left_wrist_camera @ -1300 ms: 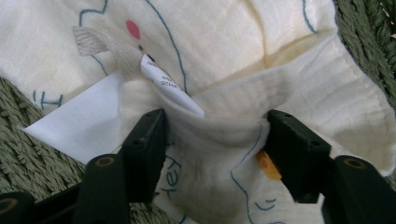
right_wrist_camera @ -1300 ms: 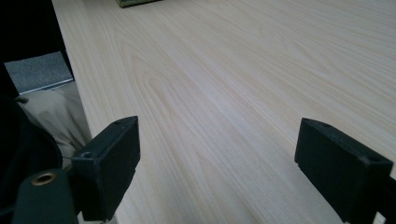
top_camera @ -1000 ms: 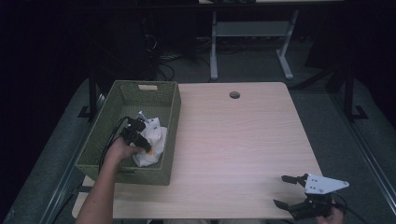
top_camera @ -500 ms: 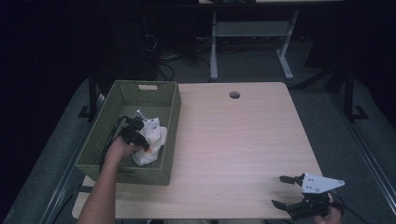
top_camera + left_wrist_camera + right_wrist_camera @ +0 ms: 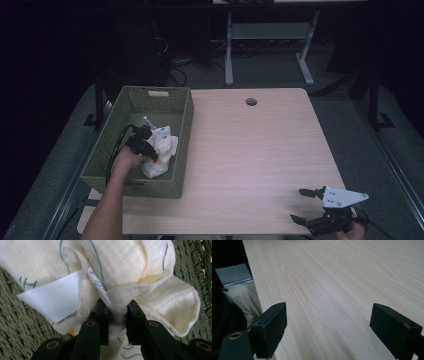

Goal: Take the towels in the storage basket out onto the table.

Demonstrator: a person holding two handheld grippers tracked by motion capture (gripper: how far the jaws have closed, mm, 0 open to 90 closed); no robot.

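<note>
Pale wooden tabletop (image 5: 260, 150), bare across its middle and right side, with a small round hole (image 5: 251, 101) near the far edge. Green woven basket (image 5: 165, 97) standing along the left edge, running from near the far left corner down toward the near left corner, its long side just inside the table's rim. Inside the basket, toward its near end and right wall, a crumpled white cloth (image 5: 164, 150) with thin blue lines and a touch of orange; in the left gripper view, a cloth (image 5: 130, 262) bunched into folds on the woven floor, with a white label (image 5: 53, 298) sticking out to one side and a narrower printed tag beside it.

Left gripper (image 5: 142, 145) reaching down into the basket from the near left, cable trailing over the forearm, jaws having just been closing and now clenched on a gathered fold of the cloth, fabric squeezed tight between the two black pads (image 5: 103, 312).

Right gripper (image 5: 307, 205) resting low at the near right corner of the tabletop, well apart from the basket, grey plate on top, jaws spread wide with only bare wood between them.
</note>
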